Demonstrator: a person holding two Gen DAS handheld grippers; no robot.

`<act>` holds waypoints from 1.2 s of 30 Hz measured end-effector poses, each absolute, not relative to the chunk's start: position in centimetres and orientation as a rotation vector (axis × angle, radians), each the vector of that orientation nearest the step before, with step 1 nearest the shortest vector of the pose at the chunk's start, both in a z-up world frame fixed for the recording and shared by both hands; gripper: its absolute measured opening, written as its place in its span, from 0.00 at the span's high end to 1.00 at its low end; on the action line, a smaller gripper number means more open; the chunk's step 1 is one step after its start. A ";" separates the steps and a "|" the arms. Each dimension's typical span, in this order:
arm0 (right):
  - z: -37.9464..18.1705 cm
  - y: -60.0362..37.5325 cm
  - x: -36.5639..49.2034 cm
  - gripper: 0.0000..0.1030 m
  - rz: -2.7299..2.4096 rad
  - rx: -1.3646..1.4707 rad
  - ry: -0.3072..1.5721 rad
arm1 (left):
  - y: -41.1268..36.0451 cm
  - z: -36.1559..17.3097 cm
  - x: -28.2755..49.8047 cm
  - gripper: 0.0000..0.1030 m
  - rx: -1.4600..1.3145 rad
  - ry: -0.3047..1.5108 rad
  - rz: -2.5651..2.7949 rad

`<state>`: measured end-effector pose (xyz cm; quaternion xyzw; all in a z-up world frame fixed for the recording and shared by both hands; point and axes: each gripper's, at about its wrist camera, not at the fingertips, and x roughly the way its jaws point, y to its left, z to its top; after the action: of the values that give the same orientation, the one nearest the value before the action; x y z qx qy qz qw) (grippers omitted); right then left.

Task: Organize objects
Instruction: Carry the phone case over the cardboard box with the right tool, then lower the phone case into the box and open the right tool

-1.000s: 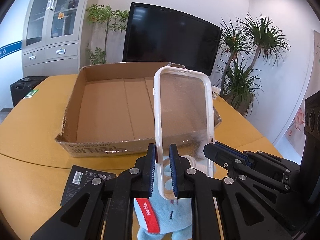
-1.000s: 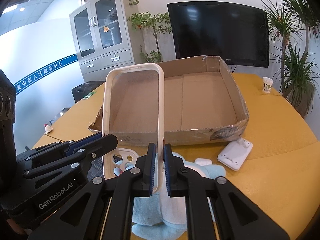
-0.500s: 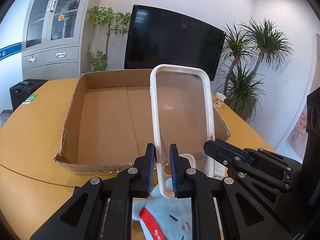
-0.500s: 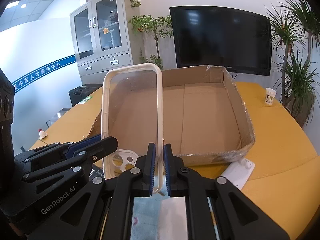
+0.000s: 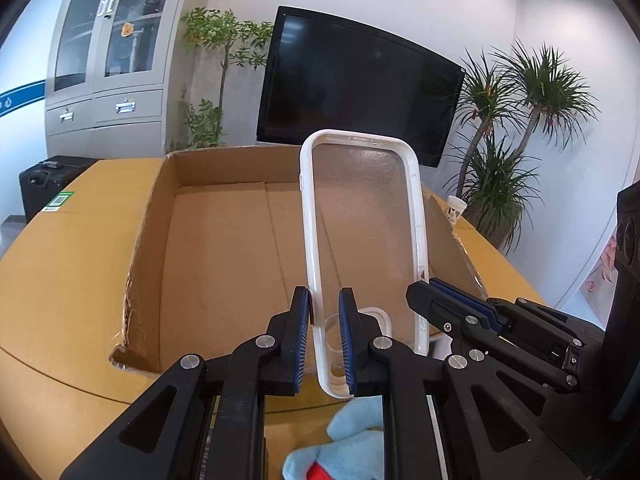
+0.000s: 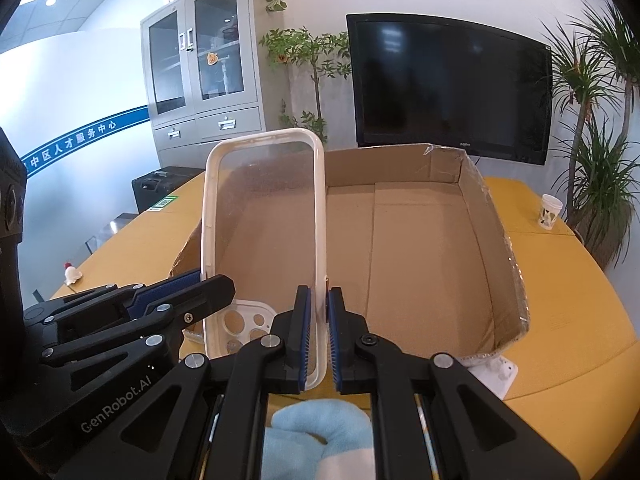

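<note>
The clear phone case [image 5: 362, 236] with a white rim stands upright over the near edge of the empty cardboard box [image 5: 224, 248], long axis vertical, camera cut-out lowest. The left claw [image 5: 325, 334] and right claw [image 6: 316, 330] each clamp one long side rim. Nothing is boxed; the blue plush toy [image 6: 316, 436] and a white gadget [image 6: 494, 374] wait on the desk [image 5: 60, 280]

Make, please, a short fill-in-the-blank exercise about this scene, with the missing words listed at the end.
1. Both grippers are shut on the same clear phone case, whose frame is ____ in colour.
2. The left gripper pinches the case's left edge, and the right gripper pinches its ____ edge.
3. Beyond the case stands an open ____ box with nothing visible in it.
4. Below the grippers lies a light ____ plush toy.

Missing words: white; right; cardboard; blue
</note>
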<state>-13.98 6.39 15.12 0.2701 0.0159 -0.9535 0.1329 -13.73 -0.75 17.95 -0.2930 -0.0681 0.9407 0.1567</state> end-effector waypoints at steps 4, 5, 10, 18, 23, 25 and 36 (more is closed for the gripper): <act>15.0 6.1 -15.3 0.94 -2.766 0.794 0.059 | -0.9 17.3 -15.5 0.89 -0.861 -0.190 2.697; 14.8 5.9 -15.6 0.94 -2.765 0.799 0.066 | -0.9 17.2 -15.9 0.89 -0.868 -0.189 2.697; 13.9 5.2 -17.3 0.94 -2.753 0.831 0.098 | -1.2 16.1 -17.8 0.89 -0.914 -0.195 2.705; 12.7 2.7 -19.5 0.94 -2.697 0.878 0.145 | -3.9 14.2 -20.3 0.88 -0.990 -0.235 2.720; 11.4 0.6 -20.7 0.94 -2.645 0.922 0.161 | -6.2 12.8 -21.5 0.88 -1.061 -0.251 2.732; 11.0 -0.4 -21.2 0.94 -2.626 0.940 0.163 | -7.0 12.4 -22.0 0.88 -1.085 -0.252 2.732; 9.0 -2.9 -22.8 0.94 -2.565 1.041 0.218 | -9.4 9.0 -24.5 0.88 -1.223 -0.297 2.689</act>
<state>-22.85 -2.86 8.99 0.3687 0.0773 -0.9084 0.1814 -24.49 -9.44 9.03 -0.4105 -0.0995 0.9023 0.0861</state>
